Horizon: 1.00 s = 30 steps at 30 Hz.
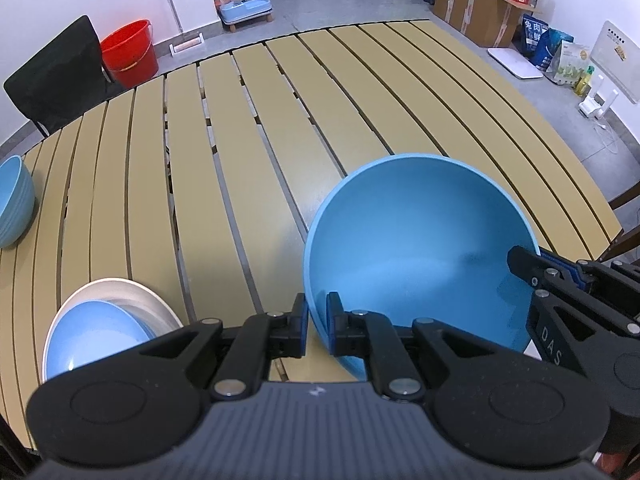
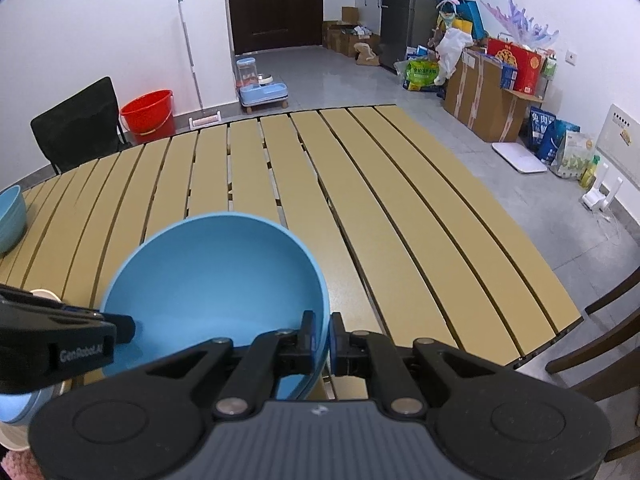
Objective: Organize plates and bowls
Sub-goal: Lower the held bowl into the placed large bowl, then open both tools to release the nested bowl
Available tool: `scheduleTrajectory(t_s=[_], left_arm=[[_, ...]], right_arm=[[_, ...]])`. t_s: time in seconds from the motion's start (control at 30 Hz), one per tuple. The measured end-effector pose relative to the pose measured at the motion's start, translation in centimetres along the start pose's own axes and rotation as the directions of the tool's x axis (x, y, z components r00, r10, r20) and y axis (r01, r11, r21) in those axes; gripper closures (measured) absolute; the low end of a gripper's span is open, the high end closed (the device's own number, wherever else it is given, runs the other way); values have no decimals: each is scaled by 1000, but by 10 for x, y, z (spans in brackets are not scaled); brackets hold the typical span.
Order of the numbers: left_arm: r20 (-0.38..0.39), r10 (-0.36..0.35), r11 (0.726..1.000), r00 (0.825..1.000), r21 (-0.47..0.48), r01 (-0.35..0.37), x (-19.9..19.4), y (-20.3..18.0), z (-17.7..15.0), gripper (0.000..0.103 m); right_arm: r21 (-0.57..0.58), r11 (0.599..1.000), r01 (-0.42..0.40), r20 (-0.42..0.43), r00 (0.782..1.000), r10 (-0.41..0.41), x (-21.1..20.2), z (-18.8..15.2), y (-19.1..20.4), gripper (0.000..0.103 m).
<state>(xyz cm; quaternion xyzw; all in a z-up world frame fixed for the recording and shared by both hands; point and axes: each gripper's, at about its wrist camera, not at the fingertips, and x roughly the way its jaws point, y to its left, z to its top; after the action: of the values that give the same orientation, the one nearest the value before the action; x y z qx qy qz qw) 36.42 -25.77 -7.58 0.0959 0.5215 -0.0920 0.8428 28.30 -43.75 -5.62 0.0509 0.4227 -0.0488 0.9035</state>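
The bowl hangs over the table, its rim pinched at opposite sides by the left tongs and the right tongs. Left of both sits a plate stack.

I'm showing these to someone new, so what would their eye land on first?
First, the big blue bowl over the slatted table, pinched at opposite rims by the left gripper and right gripper. Next, the blue plate nested in a white plate at the near left edge, and a second blue bowl at the far left. Behind, a red bucket stands on the floor.
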Motion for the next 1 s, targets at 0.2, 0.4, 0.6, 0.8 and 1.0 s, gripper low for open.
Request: scheduleTrajectory(t_s=[0.2, 0.4, 0.6, 0.8, 1.0], left_arm=[[-2, -64, 997, 998, -30, 64, -4, 6, -1, 79], [80, -88, 992, 993, -80, 94, -33, 27, -4, 46], [201, -54, 992, 978, -104, 76, -64, 49, -13, 15], [296, -23, 991, 955, -122, 62, -92, 69, -41, 0], [321, -25, 988, 947, -136, 72, -105, 94, -70, 0]], right_arm=[[46, 998, -37, 8, 999, 37, -2, -1, -7, 87], [73, 993, -93, 88, 992, 86, -26, -2, -18, 62], [107, 985, -135, 143, 982, 119, -45, -9, -26, 31], [116, 980, -162, 153, 978, 143, -63, -22, -27, 4], [88, 983, -159, 155, 977, 144, -81, -28, -12, 0]])
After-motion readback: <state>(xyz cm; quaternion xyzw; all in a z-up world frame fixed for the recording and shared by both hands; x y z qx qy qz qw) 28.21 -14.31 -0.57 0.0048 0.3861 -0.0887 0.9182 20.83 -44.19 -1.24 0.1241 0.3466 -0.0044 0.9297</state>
